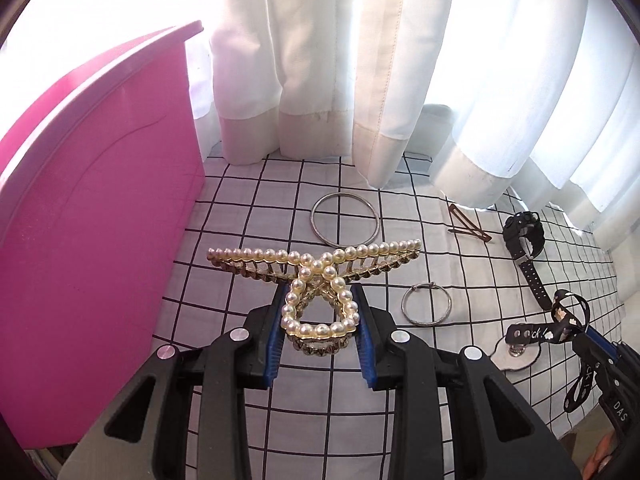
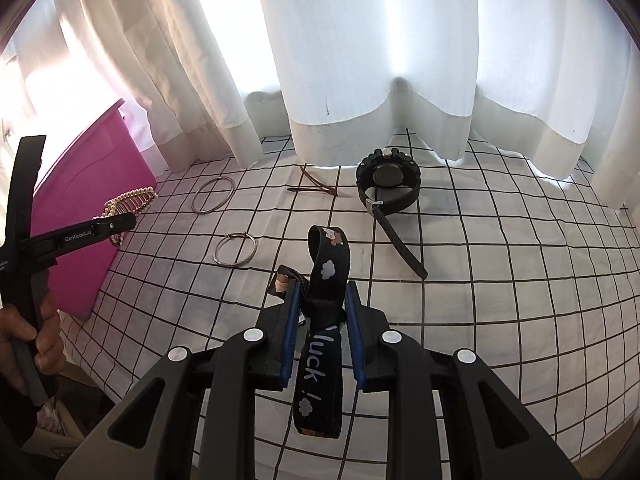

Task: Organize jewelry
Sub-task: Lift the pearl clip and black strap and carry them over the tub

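My left gripper [image 1: 320, 320] is pinching the pearl hair clip [image 1: 316, 276] by its looped handle end, both blue pads against the loop. The clip's toothed bar runs crosswise, square to the fingers, and it appears lifted off the checked cloth [image 1: 248, 208]. Immediately to the left of this gripper stands the pink box [image 1: 92, 216], its wall rising close beside the clip. I judge that is where the clip goes, so the move turns on carrying it leftward and up over that rim, and the left hand is plainly the nearer one for it.

My right gripper [image 2: 320, 312] is clamped on a black strap [image 2: 326, 276] printed with white clouds and lettering; the strap's length lies along the fingers, one loop standing up ahead of them and the tail hanging back under the gripper. From here the pink box sits far off to the left, past the left gripper, so this piece has the longer trip.

Ahead of both grippers, on the cloth, lie a small ring [image 1: 427, 305], then a larger bangle [image 1: 345, 219], a brown hair pin [image 1: 466, 226] and a black watch [image 2: 388, 178] with its strap trailing toward me. White curtains [image 1: 320, 60] hang beyond.
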{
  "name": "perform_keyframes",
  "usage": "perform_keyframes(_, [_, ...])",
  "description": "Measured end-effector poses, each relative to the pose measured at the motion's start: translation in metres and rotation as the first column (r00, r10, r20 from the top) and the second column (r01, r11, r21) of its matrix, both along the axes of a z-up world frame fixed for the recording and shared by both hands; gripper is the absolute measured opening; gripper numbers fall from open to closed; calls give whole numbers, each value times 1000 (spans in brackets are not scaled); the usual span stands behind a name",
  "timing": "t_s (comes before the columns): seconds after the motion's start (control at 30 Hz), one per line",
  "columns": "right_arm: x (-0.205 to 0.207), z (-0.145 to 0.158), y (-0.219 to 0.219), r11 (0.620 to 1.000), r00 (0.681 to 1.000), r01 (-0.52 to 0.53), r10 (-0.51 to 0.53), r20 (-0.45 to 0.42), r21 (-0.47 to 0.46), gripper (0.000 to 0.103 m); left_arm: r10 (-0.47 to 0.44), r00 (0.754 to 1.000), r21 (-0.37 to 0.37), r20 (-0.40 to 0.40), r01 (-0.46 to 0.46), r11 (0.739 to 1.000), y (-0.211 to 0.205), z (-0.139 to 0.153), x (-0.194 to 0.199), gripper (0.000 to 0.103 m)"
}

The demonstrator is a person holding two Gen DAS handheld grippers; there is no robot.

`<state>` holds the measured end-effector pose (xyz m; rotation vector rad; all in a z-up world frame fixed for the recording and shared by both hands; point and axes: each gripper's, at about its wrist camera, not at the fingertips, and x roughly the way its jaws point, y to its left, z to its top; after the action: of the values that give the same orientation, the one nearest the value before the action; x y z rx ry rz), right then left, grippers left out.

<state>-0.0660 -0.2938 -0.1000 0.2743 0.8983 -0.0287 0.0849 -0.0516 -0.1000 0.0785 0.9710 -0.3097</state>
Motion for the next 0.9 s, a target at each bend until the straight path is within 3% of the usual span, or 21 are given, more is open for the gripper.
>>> perform_keyframes(0.57, [12, 74, 24, 995, 983, -79, 89, 161, -65, 22, 24, 994, -3, 110, -24, 1000, 16, 68, -21, 30])
perform_keyframes(0.9, [37, 133, 65, 980, 937, -177, 196, 290, -91, 22, 108, 974, -48, 200, -101, 994, 54, 124, -24, 30])
